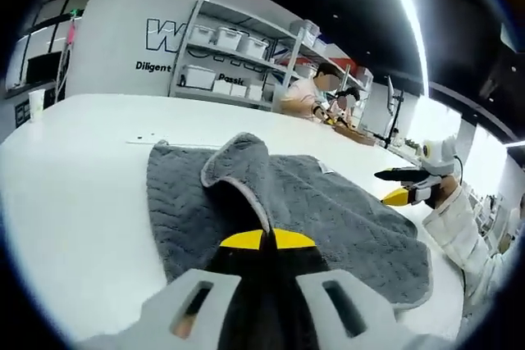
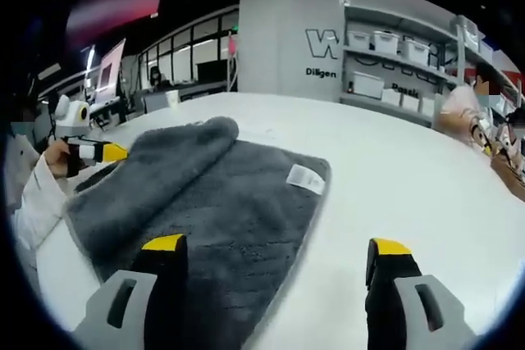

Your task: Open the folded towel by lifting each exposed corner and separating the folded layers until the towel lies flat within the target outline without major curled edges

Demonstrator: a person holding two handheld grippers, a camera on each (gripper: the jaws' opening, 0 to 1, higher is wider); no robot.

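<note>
Your left gripper (image 1: 264,239) pinches the grey towel's (image 1: 328,211) raised fold at frame centre, mid-unfolding, while your right gripper (image 2: 275,256) gapes empty low in its view; next, peel that layer outward.

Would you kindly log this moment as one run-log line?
left gripper: shut on grey towel fold, lifted | right gripper: open, over towel edge | white table

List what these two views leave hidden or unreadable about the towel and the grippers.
- Left gripper view: the left gripper covers the grey towel where its jaws meet.
- Right gripper view: the towel's near edge is cut off behind the right gripper.
- Right gripper view: the white label is too small to read.
- No target outline can be made out on the white table.
</note>
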